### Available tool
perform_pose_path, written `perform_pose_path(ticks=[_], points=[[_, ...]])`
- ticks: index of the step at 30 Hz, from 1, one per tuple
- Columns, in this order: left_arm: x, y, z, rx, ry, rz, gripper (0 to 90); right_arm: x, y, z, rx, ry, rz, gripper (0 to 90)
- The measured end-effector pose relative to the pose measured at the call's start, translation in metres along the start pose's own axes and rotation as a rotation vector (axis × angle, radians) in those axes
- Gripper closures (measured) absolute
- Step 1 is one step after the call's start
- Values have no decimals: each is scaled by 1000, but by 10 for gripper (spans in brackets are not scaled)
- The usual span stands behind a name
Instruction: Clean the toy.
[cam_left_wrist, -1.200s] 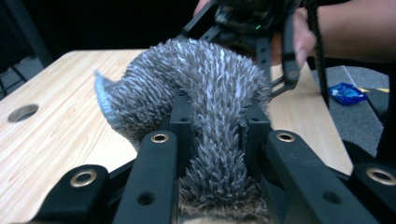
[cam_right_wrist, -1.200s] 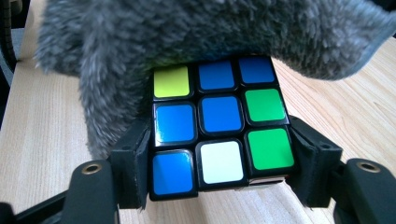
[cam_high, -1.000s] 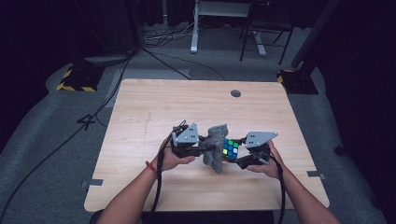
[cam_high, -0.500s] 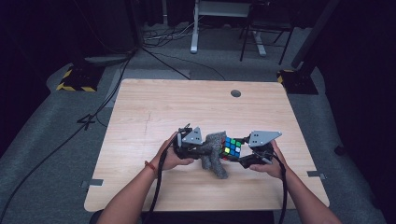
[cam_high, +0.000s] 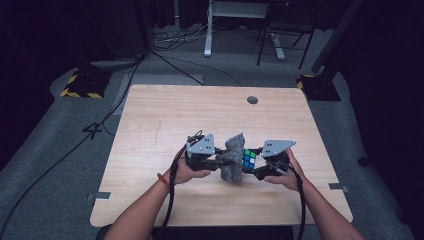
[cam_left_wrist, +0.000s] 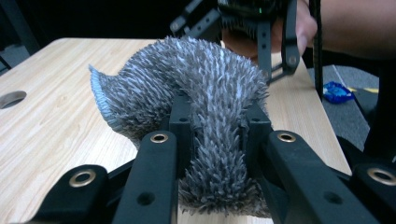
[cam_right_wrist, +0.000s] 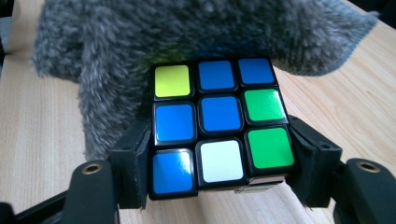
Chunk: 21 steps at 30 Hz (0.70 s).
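A fluffy grey cloth (cam_high: 233, 158) is held near the middle of the table, and my left gripper (cam_high: 223, 163) is shut on it. In the left gripper view its black jaws pinch a bunched fold of the cloth (cam_left_wrist: 212, 135). My right gripper (cam_high: 253, 161) is shut on a puzzle cube (cam_high: 249, 159) with coloured squares, held just right of the cloth. In the right gripper view the cube (cam_right_wrist: 218, 126) sits between the two jaws, and the cloth (cam_right_wrist: 196, 35) presses against its far side.
The light wooden table (cam_high: 165, 120) has a round cable hole (cam_high: 252, 100) near its far edge. Chair and desk legs stand on the grey floor beyond. A small blue object (cam_left_wrist: 337, 92) lies on the floor off the table's edge.
My left gripper and the cloth have shifted slightly between the frames, and the cloth now stands more upright against the cube. The right gripper has kept its place.
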<state>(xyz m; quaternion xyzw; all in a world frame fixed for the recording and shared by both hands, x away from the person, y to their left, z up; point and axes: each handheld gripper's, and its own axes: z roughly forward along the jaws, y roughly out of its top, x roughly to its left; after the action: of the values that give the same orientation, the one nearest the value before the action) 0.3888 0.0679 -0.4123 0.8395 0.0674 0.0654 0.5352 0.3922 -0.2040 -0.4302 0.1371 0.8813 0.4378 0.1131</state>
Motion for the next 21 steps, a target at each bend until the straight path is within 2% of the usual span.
perform_pose_path(ticks=[3,5,8,10,11,13,18,21], points=[[3,-3,-1,33,30,10,730,2,0,2,2,9,-12,342],[8,-8,-1,51,41,-7,731,2,0,2,0,14,-15,341],[15,-18,3,111,57,-14,732,3,1,0,-13,13,-21,341],[18,-24,7,170,71,-10,732,4,2,-2,-16,10,-27,341],[19,-26,9,179,70,-14,732,4,3,-3,-23,7,-29,342],[20,-28,12,193,67,-24,732,4,3,-5,-28,10,-26,342],[18,-28,14,215,68,-11,733,1,2,-8,-32,4,-19,341],[13,-23,11,170,62,8,734,2,2,-6,-23,2,-16,341]])
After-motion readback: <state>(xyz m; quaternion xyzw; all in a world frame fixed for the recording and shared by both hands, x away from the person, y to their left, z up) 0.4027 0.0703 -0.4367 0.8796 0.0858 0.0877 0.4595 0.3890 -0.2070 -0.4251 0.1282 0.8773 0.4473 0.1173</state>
